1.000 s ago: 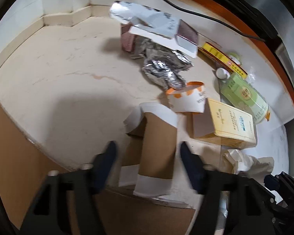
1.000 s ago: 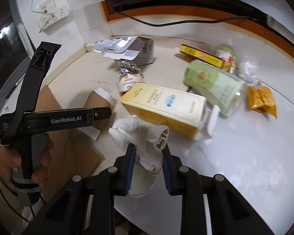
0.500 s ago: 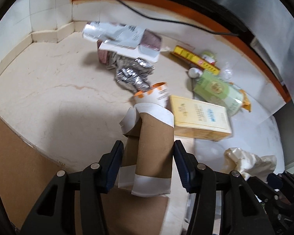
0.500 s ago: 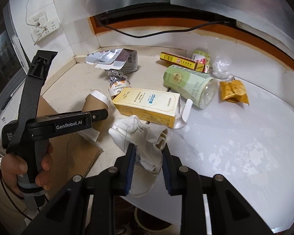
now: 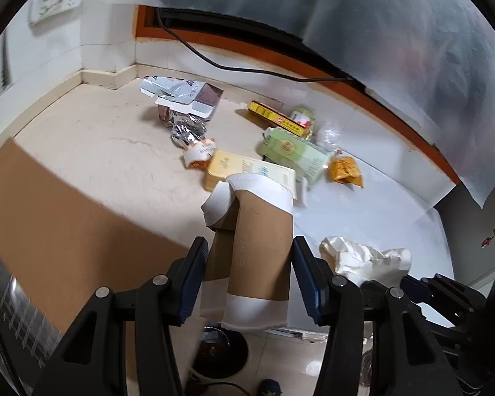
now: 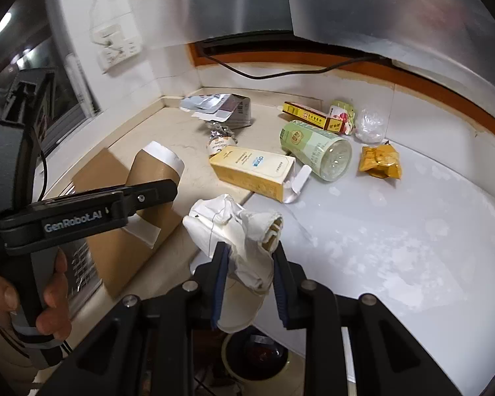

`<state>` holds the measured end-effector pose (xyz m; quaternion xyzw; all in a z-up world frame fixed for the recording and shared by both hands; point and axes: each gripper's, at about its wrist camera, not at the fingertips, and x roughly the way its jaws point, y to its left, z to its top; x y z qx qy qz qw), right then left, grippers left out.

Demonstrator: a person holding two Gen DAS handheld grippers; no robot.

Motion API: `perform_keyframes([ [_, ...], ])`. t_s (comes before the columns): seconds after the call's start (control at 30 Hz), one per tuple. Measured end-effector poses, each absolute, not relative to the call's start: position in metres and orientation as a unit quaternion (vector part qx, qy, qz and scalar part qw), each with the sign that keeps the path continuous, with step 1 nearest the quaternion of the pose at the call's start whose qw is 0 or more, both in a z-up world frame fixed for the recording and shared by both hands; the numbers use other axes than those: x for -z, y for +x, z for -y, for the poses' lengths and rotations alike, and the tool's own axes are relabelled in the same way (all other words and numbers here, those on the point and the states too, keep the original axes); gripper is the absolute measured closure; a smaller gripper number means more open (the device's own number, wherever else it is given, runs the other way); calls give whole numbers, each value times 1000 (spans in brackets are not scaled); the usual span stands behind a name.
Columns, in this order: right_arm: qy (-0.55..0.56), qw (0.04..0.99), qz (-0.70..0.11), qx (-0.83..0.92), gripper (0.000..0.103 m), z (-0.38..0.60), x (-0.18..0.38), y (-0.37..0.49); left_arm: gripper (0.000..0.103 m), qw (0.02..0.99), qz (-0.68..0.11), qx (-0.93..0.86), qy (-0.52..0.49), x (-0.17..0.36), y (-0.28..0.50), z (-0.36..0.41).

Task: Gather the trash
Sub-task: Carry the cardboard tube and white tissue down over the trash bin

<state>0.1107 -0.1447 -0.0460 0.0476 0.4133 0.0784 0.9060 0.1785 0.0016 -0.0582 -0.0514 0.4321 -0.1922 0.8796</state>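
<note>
Left tool (image 5: 247, 270): both pads pressed on a flattened brown paper cup (image 5: 257, 254) with white rims, carried clear of the desk (image 5: 92, 151) edge; floor and a dark round bin (image 5: 219, 351) show beneath it. Right tool (image 6: 249, 280): jaws narrowly set, gripping a crumpled white tissue wad (image 6: 237, 227), likewise held off the desk. Remaining on the desk: yellow carton (image 6: 254, 171) lying flat, just beside a green can (image 6: 313, 148) on its side; orange snack packet (image 6: 381, 161); yellow-and-red box (image 6: 308, 118) near the wall; foil wrappers (image 6: 219, 109) toward the corner. A hand (image 6: 26, 300) grips the left tool's handle.
</note>
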Motion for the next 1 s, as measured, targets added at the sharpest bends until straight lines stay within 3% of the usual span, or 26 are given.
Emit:
perform_keyframes([
  [0.33,10,896,-417,-155,77,179,54,49,53,898,-415,126,-68,64,79,24],
  [0.7,-18,872,-450,-191,77,185,100,6,53,870,-485,76,-42,140,16,34],
  [1.0,-42,847,-494,-193,77,167,177,-10,53,838,-540,62,-46,223,5,25],
])
